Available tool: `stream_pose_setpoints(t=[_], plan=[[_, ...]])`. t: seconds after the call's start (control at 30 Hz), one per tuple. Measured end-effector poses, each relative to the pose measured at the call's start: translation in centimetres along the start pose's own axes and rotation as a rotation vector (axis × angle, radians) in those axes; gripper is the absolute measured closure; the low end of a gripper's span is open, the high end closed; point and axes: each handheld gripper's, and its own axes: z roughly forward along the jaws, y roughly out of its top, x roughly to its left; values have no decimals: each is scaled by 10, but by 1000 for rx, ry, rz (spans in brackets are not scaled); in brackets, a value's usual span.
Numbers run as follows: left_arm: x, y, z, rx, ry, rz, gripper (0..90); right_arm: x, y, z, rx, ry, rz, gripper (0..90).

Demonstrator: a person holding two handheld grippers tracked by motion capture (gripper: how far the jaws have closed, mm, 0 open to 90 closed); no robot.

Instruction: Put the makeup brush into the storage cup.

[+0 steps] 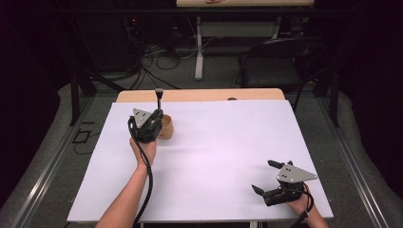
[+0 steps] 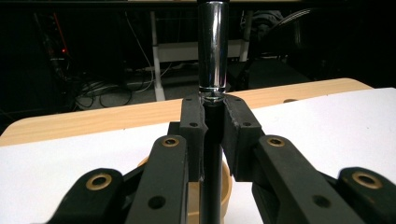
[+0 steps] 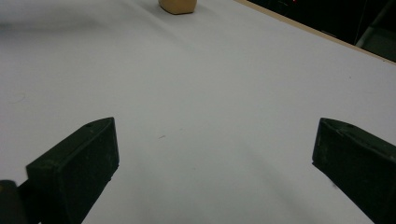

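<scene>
A small round wooden cup [image 1: 166,127] stands on the white table cover [image 1: 223,142] at the back left. My left gripper [image 1: 153,115] is shut on a black-shafted tool with a shiny metal cylinder at its top [image 2: 213,46], held upright over the cup [image 2: 227,186]. Its pads [image 2: 192,126] pinch the dark shaft [image 2: 213,154] just under the chrome part. Near the front right corner my right gripper [image 1: 263,176] rests low over the cover, open, with nothing between its pads [image 3: 93,154]. The cup's base [image 3: 177,5] shows far ahead of it.
The wooden table edge [image 1: 199,95] runs behind the white cover. A black chair [image 1: 280,61], a white desk leg [image 1: 198,47] and loose cables [image 1: 157,52] stand on the floor beyond. Dark drapes close both sides.
</scene>
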Motion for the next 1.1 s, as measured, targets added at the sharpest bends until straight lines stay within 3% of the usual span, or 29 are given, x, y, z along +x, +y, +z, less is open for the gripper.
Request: stream_pose_setpoints(t=[0.67, 1.1], plan=[[0, 2, 22, -52, 3, 32, 794, 0, 0, 1, 7, 0, -2, 0], [0, -7, 39, -39, 9, 38, 793, 0, 0, 1, 6, 2, -4, 0]])
